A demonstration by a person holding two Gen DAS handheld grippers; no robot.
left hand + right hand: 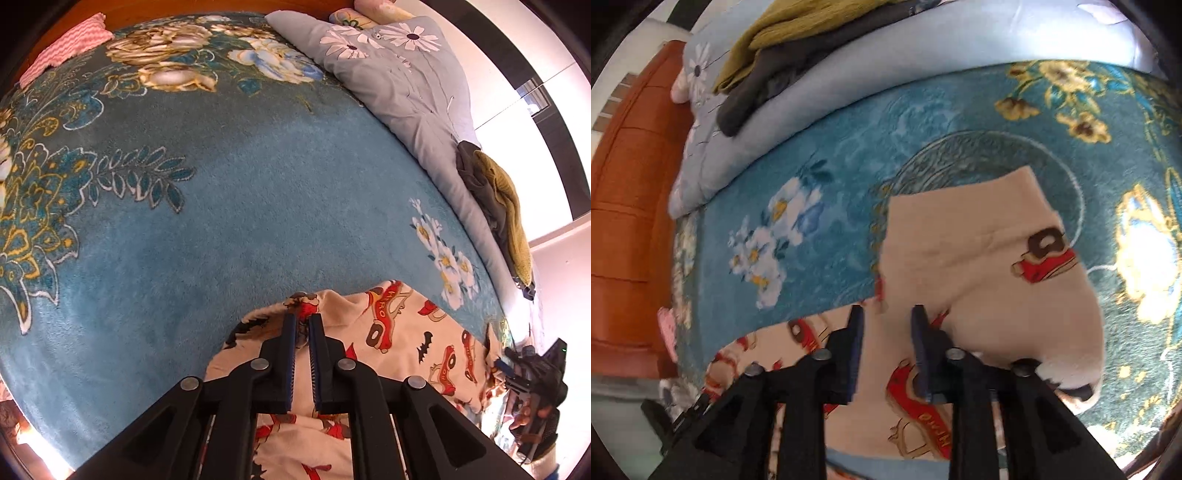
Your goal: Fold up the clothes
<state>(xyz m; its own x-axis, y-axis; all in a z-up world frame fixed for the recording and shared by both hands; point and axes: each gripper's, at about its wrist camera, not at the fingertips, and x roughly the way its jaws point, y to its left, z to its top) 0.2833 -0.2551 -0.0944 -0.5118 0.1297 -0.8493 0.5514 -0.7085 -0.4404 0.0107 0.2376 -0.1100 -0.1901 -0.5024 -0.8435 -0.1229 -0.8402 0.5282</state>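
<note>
**Cartoon-print garment half gathered on the bed, fold not yet finished**

By my reading the folding is in its early-to-middle part. The cream garment with red cars lies on the blue floral blanket of the bed, near its front edge, rumpled rather than squared. One plain cream portion lies flat farther out on the blanket, seemingly a sleeve or flap. No neat rectangle shows yet, so smoothing and further folds look to remain. A heap of olive and dark clothes sits on the grey flowered quilt at the bed's far side, apparently unfolded and waiting.

The left tongs stand almost pressed together, with a bunched ridge of the printed cloth pinched between the blue pads.

The right tongs are partly spread over the garment. The picture is blurred, but the cloth appears to lie beneath the pads, not clamped; nothing seems held.
</note>
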